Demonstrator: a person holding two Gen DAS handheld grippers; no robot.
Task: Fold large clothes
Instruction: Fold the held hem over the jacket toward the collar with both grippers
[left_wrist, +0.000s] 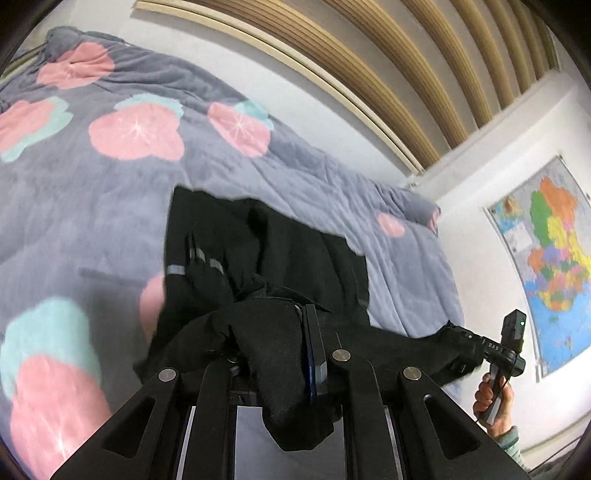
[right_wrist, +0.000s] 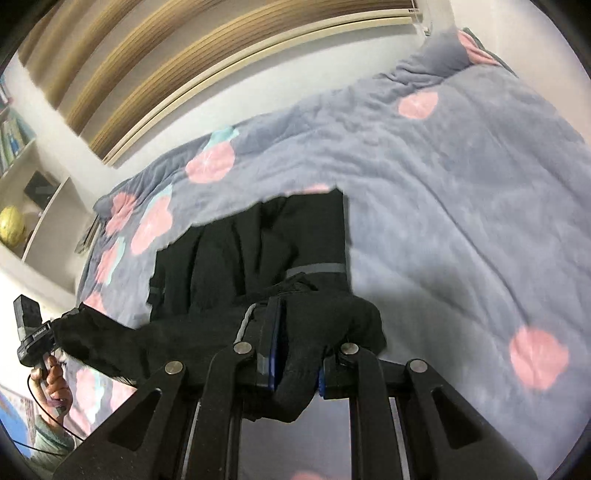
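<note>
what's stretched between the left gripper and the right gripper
The black garment: its top edge spans from the left gripper to the right gripper, both shut on it, above the flowered blanket. Both wrist views show it.

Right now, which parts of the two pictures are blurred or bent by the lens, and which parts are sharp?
Left wrist view: the blanket is smeared at lower left, the wall slats curve from the fisheye, the left gripper clamping the black garment is fairly sharp. Right wrist view: the blanket's pink spots are soft, the garment's edge is smeared, the right gripper is crisp.
</note>
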